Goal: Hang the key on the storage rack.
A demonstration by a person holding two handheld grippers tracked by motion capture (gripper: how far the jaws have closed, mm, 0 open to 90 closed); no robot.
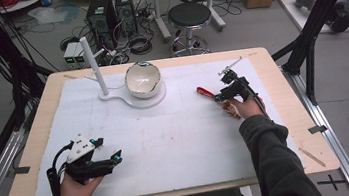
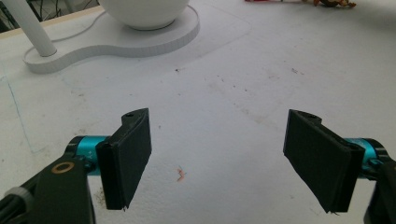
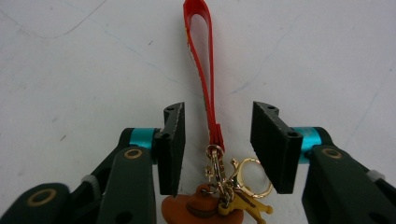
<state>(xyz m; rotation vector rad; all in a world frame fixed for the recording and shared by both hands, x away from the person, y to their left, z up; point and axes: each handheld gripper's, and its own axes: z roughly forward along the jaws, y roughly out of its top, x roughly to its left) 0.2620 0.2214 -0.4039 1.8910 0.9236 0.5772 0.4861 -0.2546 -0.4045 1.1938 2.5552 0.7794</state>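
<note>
The person wears dark grey-green long sleeves (image 1: 270, 156). Each hand carries a black two-jaw gripper, the left gripper (image 2: 219, 158) and right gripper (image 3: 217, 147), with ribbed black pads, turquoise collars, brass-ringed screw holes and black cables. The left one bears a white-grey plate.

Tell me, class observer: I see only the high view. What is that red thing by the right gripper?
Observer: A red strap with gold clasps and an orange charm, lying flat on the table.
Operator: Is the right gripper gripping it?
Observer: No. Its jaws stand open on either side of the strap, touching nothing.
Operator: And the left gripper?
Observer: Open wide, empty, facing the white bowl on its stand.
</note>
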